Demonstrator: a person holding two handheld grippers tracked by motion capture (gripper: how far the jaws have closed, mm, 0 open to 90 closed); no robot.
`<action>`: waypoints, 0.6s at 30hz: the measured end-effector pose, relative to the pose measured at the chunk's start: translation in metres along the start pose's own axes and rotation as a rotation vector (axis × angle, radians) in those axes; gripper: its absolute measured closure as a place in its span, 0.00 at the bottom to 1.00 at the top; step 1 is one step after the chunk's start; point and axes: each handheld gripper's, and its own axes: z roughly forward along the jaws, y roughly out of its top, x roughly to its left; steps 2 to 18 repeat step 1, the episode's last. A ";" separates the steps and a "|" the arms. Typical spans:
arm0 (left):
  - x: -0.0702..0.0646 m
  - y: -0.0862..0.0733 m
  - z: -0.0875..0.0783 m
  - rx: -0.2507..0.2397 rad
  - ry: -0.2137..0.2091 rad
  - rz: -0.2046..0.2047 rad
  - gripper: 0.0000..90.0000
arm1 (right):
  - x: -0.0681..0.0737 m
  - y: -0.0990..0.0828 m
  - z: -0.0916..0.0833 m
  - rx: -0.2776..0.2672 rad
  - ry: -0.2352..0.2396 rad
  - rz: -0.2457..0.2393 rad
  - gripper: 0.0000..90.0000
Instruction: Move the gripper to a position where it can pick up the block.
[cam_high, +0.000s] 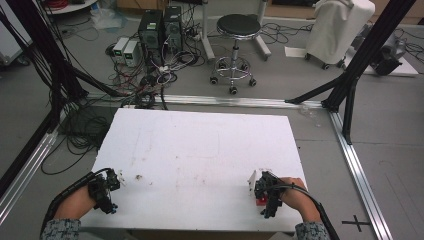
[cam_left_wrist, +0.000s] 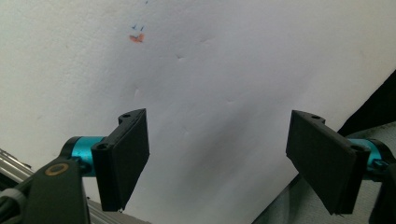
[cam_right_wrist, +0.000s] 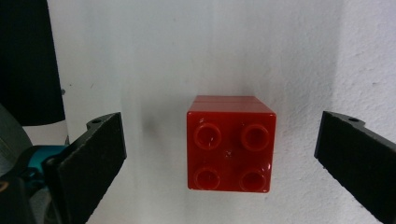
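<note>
Right tool (cam_right_wrist: 219, 154) jaws stand apart, flanking the red four-stud brick (cam_right_wrist: 230, 143) without contact. Left tool (cam_left_wrist: 219, 158) jaws stand apart over the white counter (cam_high: 200, 150), well apart from the brick.

We find no readable words, brand names or numbers on anything here. The nearest thing to a sign is a black cross (cam_high: 356, 220) marked on the grey floor (cam_high: 395, 150) to the right of the table (cam_high: 200, 150). In the left gripper view, the white tabletop carries a small orange smudge (cam_left_wrist: 137, 38) with a few tiny blue pen ticks (cam_left_wrist: 137, 27) just above it, but they are too small for us to tell whether they form letters. The red brick (cam_right_wrist: 231, 147) seen in the right gripper view has four studs whose tops bear no lettering we can make out.
</note>
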 end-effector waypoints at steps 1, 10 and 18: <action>0.000 0.001 0.000 0.001 0.001 0.004 0.24 | 0.000 0.000 0.000 -0.001 0.004 0.001 0.01; 0.000 0.001 0.000 0.001 0.001 0.004 0.24 | 0.000 0.000 0.000 -0.001 0.004 0.001 0.01; 0.000 0.001 0.000 0.001 0.001 0.004 0.24 | 0.000 0.000 0.000 -0.001 0.004 0.001 0.01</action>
